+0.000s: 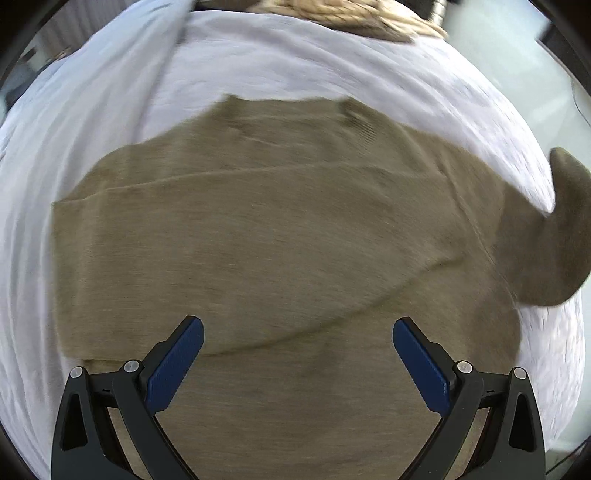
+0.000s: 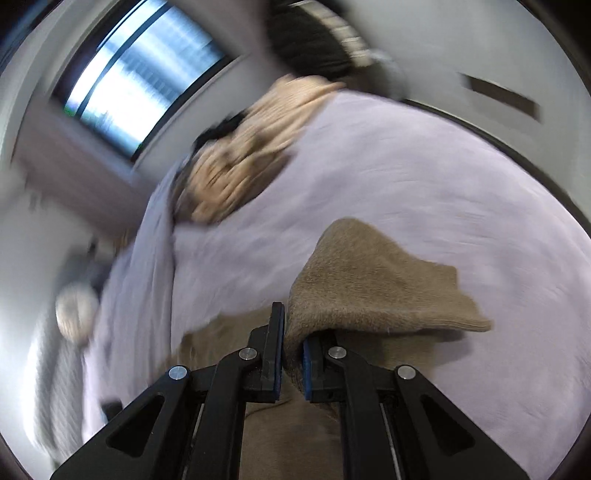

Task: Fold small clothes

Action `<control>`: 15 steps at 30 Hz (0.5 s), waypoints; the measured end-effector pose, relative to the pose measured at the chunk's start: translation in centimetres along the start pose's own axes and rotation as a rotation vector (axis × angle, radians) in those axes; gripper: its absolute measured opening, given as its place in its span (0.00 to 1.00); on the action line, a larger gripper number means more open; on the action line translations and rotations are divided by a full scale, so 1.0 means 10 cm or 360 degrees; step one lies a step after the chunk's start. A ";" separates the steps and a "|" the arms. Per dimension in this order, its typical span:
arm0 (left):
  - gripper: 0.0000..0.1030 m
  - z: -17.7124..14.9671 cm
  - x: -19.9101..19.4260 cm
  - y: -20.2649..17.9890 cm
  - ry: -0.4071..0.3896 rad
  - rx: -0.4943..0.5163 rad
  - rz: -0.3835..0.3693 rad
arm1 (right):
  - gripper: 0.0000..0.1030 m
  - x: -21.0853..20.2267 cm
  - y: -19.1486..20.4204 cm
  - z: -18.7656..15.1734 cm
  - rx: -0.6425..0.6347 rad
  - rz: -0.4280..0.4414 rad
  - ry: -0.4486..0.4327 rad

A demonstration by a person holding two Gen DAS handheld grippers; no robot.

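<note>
**Olive knit sleeve going up, grip looking thin**

Lavender bedsheet is carrying the whole job, and the olive-brown sweater is lying spread flat across it, neckline toward the far side near a heap of tan knitwear, hem toward me. Its long axis is running sleeve to sleeve, side to side in the left wrist view. One sleeve is being lifted at the right, cuff end drooping sideways. The right gripper is pinching that sleeve with its fingers pressed nearly together; only a narrow fold is caught, so I'm guessing a quick swing could pull it free or drag the body askew. The left gripper is hovering over the hem, fingers spread wide, pinning nothing.
</note>
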State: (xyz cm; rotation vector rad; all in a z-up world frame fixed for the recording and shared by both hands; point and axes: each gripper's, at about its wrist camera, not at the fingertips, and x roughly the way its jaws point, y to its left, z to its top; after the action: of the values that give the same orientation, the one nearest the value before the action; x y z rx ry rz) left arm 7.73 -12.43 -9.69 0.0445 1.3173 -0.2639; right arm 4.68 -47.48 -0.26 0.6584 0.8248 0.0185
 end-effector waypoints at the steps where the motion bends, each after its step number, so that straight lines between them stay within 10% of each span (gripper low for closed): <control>1: 1.00 0.01 -0.02 0.11 -0.0014 -0.0044 0.0009 | 0.09 0.16 0.19 -0.06 -0.0075 0.0018 0.0056; 9: 1.00 -0.06 -0.08 0.90 -0.0045 -0.0312 0.0091 | 0.09 1.47 1.21 -0.91 -0.0449 0.0061 0.0561; 15: 1.00 -0.19 -0.05 1.16 -0.0048 -0.0402 0.0100 | 0.19 1.68 1.00 -1.14 -0.0175 0.0037 0.0730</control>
State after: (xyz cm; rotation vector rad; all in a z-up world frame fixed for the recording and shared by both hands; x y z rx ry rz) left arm 8.31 -0.74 -11.07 -0.1311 1.3083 -0.0431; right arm 10.73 -28.92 -11.73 0.5665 1.2477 0.2413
